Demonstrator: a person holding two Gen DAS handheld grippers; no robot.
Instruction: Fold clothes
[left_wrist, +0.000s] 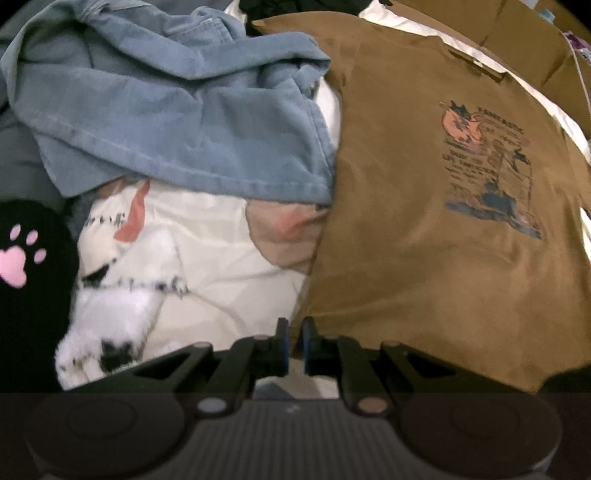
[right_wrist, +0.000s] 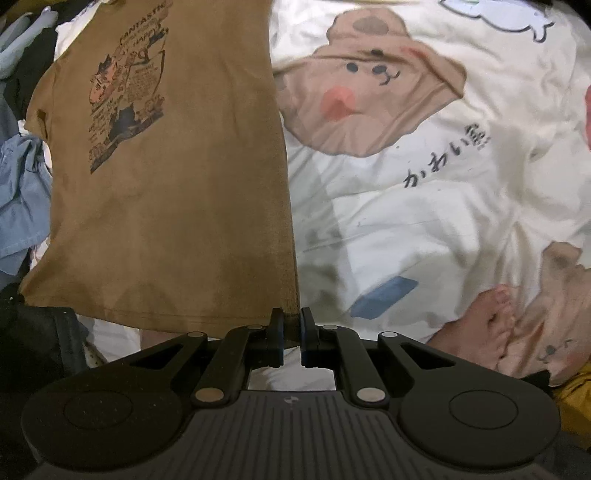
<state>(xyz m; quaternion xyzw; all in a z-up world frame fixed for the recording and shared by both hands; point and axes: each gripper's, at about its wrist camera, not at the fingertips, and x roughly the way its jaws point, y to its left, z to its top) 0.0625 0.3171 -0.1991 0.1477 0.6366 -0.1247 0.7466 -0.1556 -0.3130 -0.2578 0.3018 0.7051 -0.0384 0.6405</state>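
While I watch through the right wrist camera, my right hand-held gripper (right_wrist: 291, 328) has its jaws drawn close with the bottom corner of the brown T-shirt (right_wrist: 166, 206) pinched between the blue pads (right_wrist: 279, 332). From that corner the shirt's straight side edge runs directly away from the jaws, and the cloth spreads flat to the left with its printed graphic (right_wrist: 125, 99) facing up. It lies on a white bed cover (right_wrist: 424, 221) printed with a tan bear face (right_wrist: 365, 96), some black script and a blue rectangle. A bare foot (right_wrist: 480, 325) rests on the cover low on the right, well apart from the shirt.

On the left wrist camera, my left hand-held gripper (left_wrist: 294, 347) is likewise nearly closed, and the shirt's (left_wrist: 424, 258) other bottom corner sits right at the narrow gap; I cannot tell for certain that the cloth is gripped there. The shirt extends up and to the right from those jaws. Beside it on the left, a crumpled blue-grey garment (left_wrist: 166, 110) overlaps the bed cover (left_wrist: 221, 266) and touches the shirt's edge. A black item with a pink paw print (left_wrist: 22, 254) sits at the far left.
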